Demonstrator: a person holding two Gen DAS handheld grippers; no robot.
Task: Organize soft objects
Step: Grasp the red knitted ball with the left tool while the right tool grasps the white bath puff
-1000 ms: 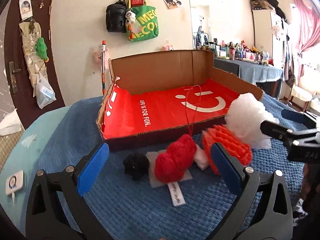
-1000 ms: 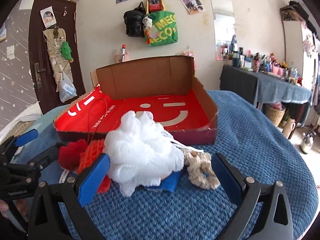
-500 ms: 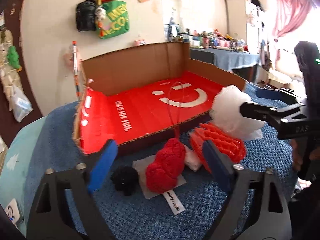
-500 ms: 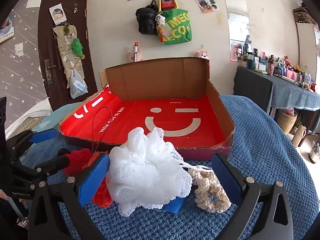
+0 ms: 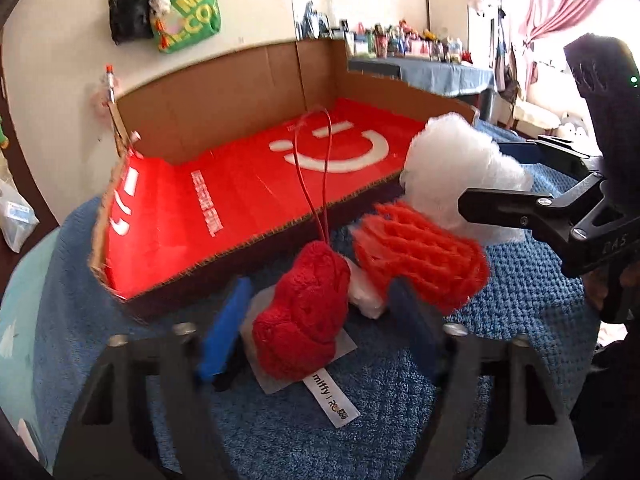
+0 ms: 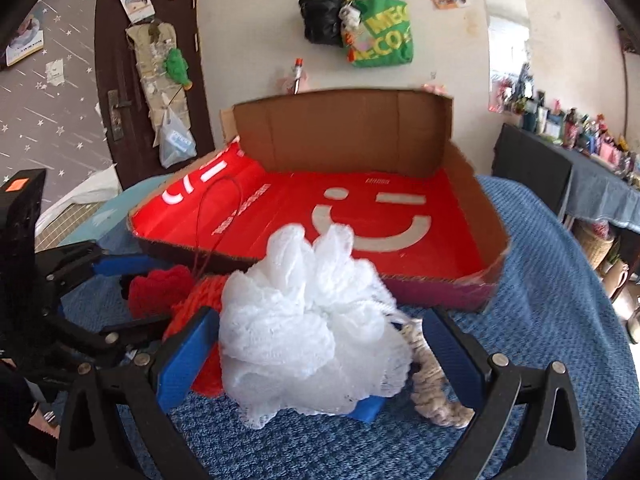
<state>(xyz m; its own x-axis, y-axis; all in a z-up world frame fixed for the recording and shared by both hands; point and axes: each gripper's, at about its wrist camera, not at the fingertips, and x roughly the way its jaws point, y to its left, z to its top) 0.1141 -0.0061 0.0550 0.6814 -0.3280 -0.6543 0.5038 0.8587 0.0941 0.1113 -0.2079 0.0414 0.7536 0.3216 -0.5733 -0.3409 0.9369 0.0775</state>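
Shows the left gripper (image 5: 320, 312) brought nearer than half a second ago, its jaws somewhat narrowed yet not closed, bracketing the red knit piece (image 5: 304, 320) on the blue cover (image 5: 520, 300) just before the cardboard box (image 5: 224, 92). Shows the right gripper (image 6: 320, 332) lowered at unchanged wide spread, straddling the white mesh puff (image 6: 308, 320) without squeezing it. Suggests two grasps about to begin, with nothing yet placed in the box. Leaves the small black item of the earlier left view hidden behind the near finger. Blurs both left fingers. Conceals most of the blue object (image 6: 366, 408) beneath the puff and part of the cream crochet piece (image 6: 432, 384) behind the right finger. Cannot confirm finger contact with the red knit.
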